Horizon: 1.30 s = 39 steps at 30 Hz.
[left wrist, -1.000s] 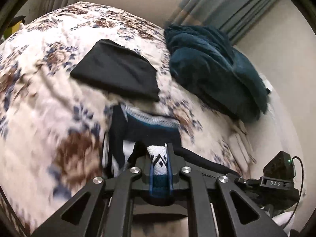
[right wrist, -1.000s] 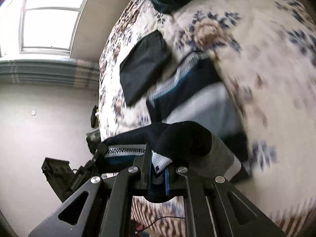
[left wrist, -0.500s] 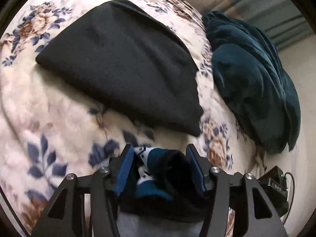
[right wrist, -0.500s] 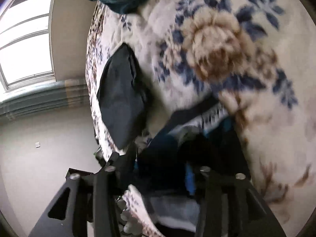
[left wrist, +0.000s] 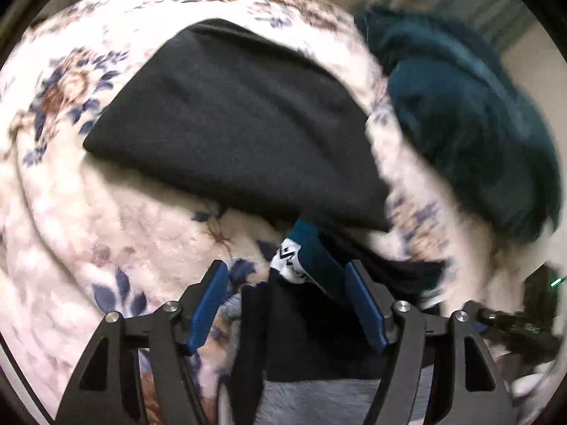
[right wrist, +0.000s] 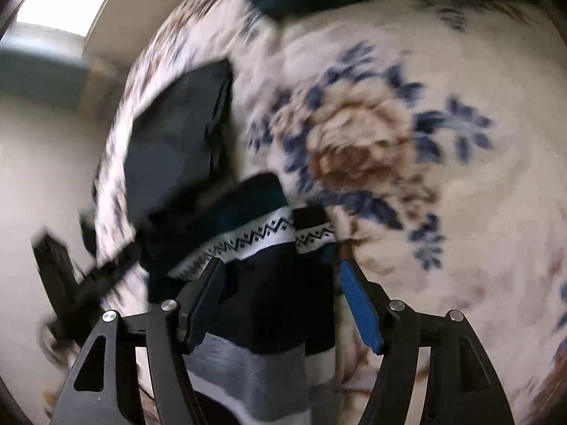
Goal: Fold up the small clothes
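Lying between the spread blue pads of both grippers, the patterned garment (black and grey, with a teal band and a white zigzag strip) rests on the floral blanket, its folded edge just ahead of the fingertips. The left gripper stands wide open with nothing clamped, and the right gripper is spread just as far, gripping nothing. Ahead of the left gripper lies a folded black cloth; farther ahead to the right sits a dark teal blanket.
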Each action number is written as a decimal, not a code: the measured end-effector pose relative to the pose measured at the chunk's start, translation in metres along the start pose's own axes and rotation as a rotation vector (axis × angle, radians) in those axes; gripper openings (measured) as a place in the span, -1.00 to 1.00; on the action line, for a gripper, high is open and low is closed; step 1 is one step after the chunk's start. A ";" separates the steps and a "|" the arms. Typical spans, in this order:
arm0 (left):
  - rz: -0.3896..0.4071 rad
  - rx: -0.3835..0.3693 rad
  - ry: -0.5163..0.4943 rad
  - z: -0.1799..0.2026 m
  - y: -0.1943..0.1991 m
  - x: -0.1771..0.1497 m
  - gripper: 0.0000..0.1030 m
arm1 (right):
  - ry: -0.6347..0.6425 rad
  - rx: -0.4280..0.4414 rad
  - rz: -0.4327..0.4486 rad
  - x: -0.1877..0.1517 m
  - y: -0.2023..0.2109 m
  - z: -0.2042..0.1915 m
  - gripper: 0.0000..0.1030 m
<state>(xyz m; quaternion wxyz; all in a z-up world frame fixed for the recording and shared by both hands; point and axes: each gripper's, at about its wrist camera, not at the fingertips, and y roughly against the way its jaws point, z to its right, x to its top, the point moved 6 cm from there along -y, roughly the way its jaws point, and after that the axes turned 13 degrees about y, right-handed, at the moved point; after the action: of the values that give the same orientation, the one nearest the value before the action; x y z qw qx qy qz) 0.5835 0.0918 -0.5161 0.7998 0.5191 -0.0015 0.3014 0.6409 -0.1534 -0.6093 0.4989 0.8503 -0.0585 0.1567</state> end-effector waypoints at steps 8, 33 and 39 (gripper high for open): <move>-0.111 0.115 0.069 -0.009 -0.067 0.029 0.29 | -0.128 -0.158 0.020 0.031 -0.031 0.030 0.35; -0.173 -0.091 0.121 -0.015 -0.014 0.004 0.40 | -0.177 0.030 -0.053 -0.048 0.015 0.024 0.31; -0.125 -0.043 0.039 -0.003 -0.035 0.002 -0.64 | -0.190 -0.002 -0.028 -0.049 -0.012 0.014 -0.66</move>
<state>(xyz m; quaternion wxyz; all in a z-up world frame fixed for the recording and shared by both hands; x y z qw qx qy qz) 0.6014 0.0856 -0.5457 0.8280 0.4948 0.0402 0.2606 0.6004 -0.1624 -0.6416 0.4943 0.8615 -0.0939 0.0684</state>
